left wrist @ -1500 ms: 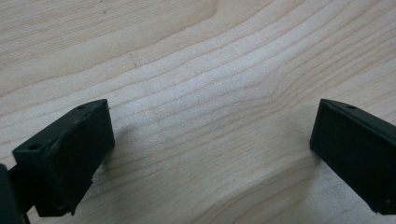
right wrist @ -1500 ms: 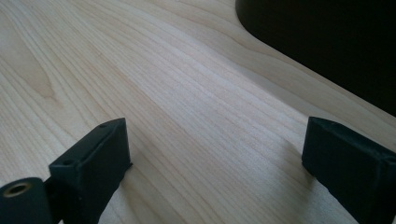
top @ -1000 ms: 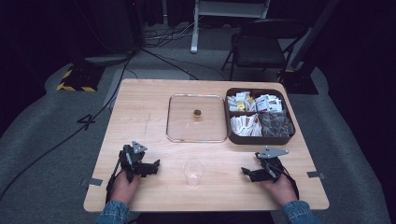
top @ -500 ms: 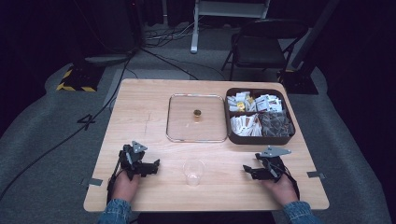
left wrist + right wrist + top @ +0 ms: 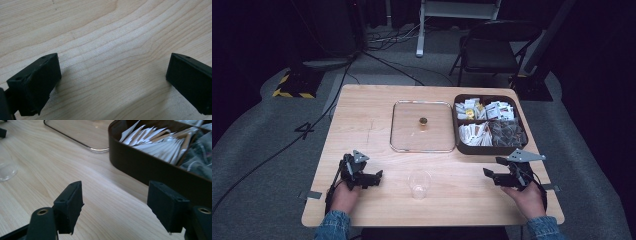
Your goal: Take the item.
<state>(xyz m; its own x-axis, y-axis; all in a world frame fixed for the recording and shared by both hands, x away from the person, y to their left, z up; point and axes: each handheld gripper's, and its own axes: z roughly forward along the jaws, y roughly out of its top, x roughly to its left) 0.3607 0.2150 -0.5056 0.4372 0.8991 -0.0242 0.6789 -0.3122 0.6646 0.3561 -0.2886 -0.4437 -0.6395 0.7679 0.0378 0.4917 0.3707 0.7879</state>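
Two hand-held grippers sit near the front edge of the counter (image 5: 362,110), one at each side. The left hand-held gripper (image 5: 379,176) rests low on the wood, jaws spread wide with bare grain between them. The right hand-held gripper (image 5: 491,177) is raised a little off the surface near the right edge; its jaws have just been closing and now stand partly apart, with nothing between them.

One clear plastic cup (image 5: 419,184) stands upright between the two, nearer the left one and touching neither. Open wood lies all round it, as far back as the glass lid.

One square glass lid (image 5: 409,132) with a small knob lies flat mid-counter. One brown box (image 5: 462,147) sits just beside it on the right, close to the counter's right edge, split into four compartments packed with paper sachets (image 5: 160,143) and darker bags.
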